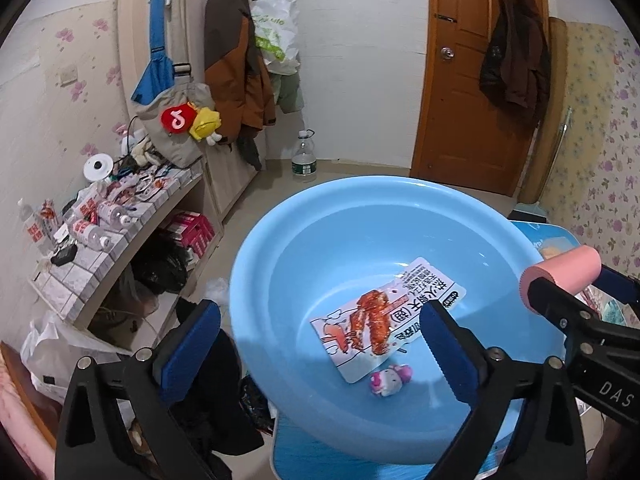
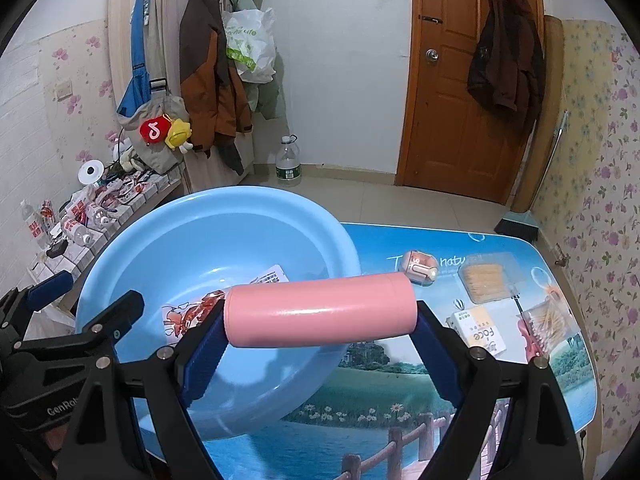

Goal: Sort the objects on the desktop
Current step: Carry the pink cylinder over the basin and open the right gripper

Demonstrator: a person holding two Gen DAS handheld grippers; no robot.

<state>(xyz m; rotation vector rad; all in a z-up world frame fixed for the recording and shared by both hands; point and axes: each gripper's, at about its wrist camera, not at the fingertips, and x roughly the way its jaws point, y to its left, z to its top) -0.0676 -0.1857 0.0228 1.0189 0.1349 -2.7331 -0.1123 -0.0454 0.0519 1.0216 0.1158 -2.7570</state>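
Note:
A light blue basin [image 1: 280, 232] stands on the picture-printed table [image 2: 360, 400]. Inside it lie a white snack packet [image 1: 384, 320] with a red chicken-wing print and a small pink-and-white toy [image 1: 390, 380]. My left gripper [image 1: 320, 320] hangs open above the basin's near left rim, with nothing between its fingers. My right gripper [image 2: 320, 314] is shut on a pink cylinder [image 2: 320, 308], held crosswise by its two ends above the basin's [image 2: 160, 216] right rim. The cylinder [image 1: 560, 276] also shows at the right edge of the left wrist view.
On the table right of the basin sit a small pink case [image 2: 420, 268], a clear box of cotton swabs [image 2: 486, 282], a yellow-white carton [image 2: 480, 330] and another clear swab box [image 2: 552, 324]. A cluttered tiled shelf [image 1: 100, 248] stands at the left, and a water bottle [image 1: 304, 160] on the floor.

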